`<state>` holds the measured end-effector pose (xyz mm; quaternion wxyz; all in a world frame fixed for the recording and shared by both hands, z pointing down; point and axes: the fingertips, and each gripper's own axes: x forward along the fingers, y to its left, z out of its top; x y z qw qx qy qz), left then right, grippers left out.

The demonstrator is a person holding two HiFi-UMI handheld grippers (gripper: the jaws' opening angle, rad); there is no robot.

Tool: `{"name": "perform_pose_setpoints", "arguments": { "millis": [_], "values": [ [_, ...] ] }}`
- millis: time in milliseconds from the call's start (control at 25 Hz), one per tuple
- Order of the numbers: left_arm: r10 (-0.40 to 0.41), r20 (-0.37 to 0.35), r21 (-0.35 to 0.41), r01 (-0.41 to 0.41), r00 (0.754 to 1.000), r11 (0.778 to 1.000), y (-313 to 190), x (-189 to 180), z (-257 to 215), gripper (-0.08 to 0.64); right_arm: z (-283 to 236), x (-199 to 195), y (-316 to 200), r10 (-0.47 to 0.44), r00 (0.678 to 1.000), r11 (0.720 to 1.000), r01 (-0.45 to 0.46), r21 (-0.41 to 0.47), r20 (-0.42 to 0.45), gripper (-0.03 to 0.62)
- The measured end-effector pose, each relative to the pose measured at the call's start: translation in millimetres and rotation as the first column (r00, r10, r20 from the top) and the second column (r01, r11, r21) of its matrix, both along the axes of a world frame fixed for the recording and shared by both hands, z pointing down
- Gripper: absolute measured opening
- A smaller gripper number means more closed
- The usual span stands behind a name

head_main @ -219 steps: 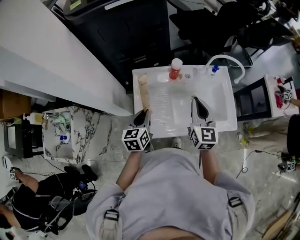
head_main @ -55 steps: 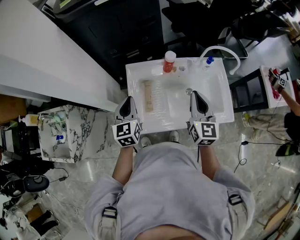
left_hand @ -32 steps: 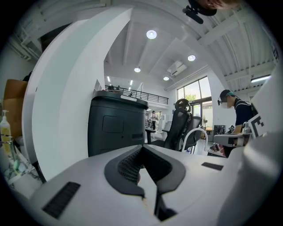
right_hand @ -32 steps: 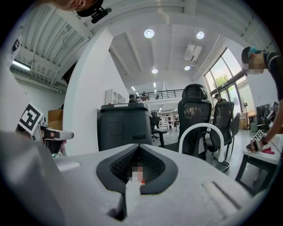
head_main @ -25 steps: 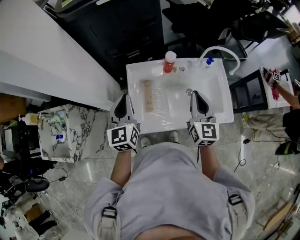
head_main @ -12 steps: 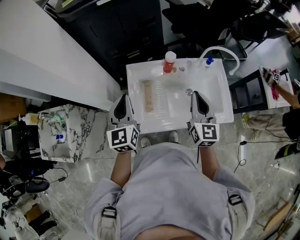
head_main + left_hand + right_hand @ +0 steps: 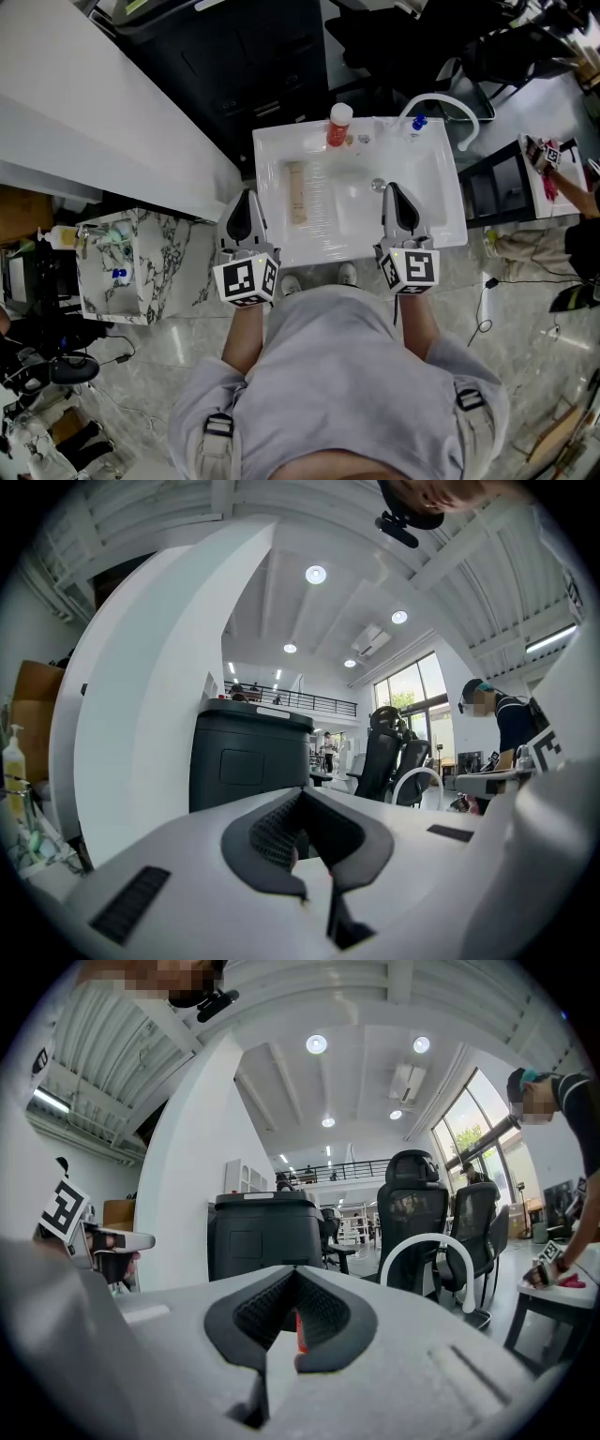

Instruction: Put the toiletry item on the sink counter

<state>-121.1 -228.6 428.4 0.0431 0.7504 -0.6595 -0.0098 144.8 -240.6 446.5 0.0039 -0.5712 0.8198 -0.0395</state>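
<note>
lengthwise, the toiletry item (image 7: pixel 296 192) lies on the sink counter (image 7: pixel 271 161), front-to-back.

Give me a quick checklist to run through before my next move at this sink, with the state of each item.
1. Beige toiletry item lies flat on the sink counter, left of the basin: ok.
2. Left gripper shut and empty: ok.
3. Right gripper shut and empty: ok.
4. Red bottle upright at the back edge, apart from the item: ok.
5. Item settled and will not roll: cannot tell.
</note>
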Motion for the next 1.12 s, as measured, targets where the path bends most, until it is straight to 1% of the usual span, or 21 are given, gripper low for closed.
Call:
{"name": "perform_pose_setpoints", "arguments": {
  "millis": [240, 1120],
  "values": [
    [0.001, 0.002, -0.003, -0.001, 1.000, 1.000, 1.7, 0.6, 1.6, 0.006, -2.1, 0.9, 2.2, 0.008, 1.000, 1.000, -0.008, 0.015, -0.006, 0.005],
    [0.002, 0.007, -0.014, -0.002, 1.000, 1.000, 0.6, 2.2, 3.1, 0.006, -2.9, 0.6, 0.5, 0.000, 1.000, 1.000, 0.000, 0.011, -0.005, 0.005]
  ]
}}
